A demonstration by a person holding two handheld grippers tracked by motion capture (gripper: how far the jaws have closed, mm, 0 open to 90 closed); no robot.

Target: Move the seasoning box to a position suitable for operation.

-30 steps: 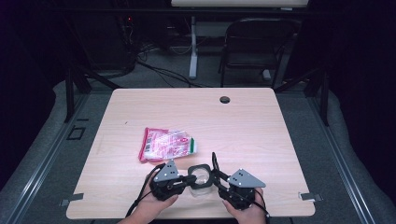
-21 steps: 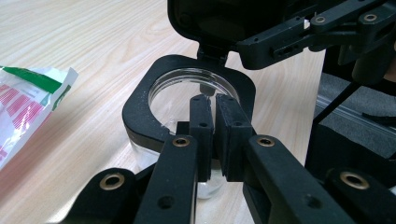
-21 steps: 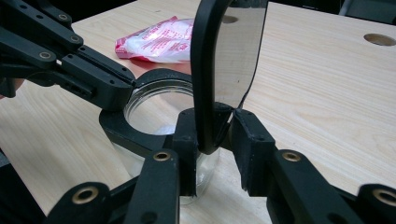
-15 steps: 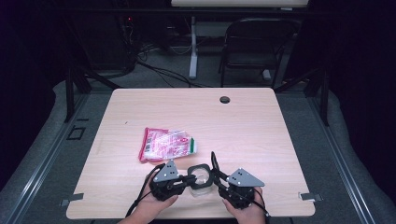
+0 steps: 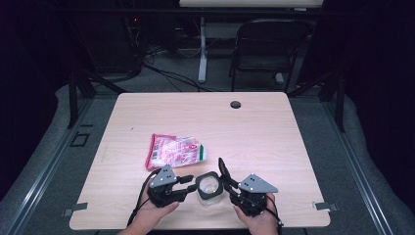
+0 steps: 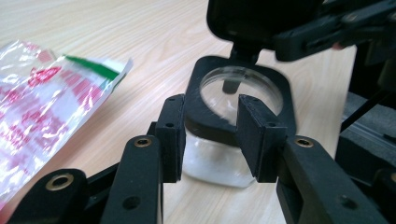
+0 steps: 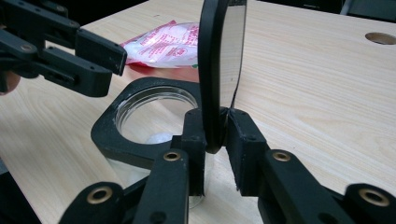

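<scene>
A small clear jar (image 5: 209, 188) with a black square rim stands on the tabletop (image 5: 264, 132), close to the near edge, between the two hands. Its black lid (image 5: 222, 167) is flipped up and stands almost straight up at the jar's right side. The right gripper (image 7: 215, 135) has its jaws squeezed on the bottom edge of this lid, one pad on each face, and those jaws have just been closing. In the right gripper view, something small and white (image 7: 158, 138) lies inside the jar, but it is too blurry to say what it is. The left gripper (image 6: 209, 133) sits at the jar's left side. Its jaws are part way open and have just been opening. In the left gripper view the jar's rim lies just past the two pads, and the pads do not press on it. A crinkly plastic bag (image 5: 175, 151) with red and white print and a green stripe lies flat on the tabletop, just behind the left gripper and a little to its left. A round hole (image 5: 236, 104) sits near the far edge of the tabletop.
</scene>
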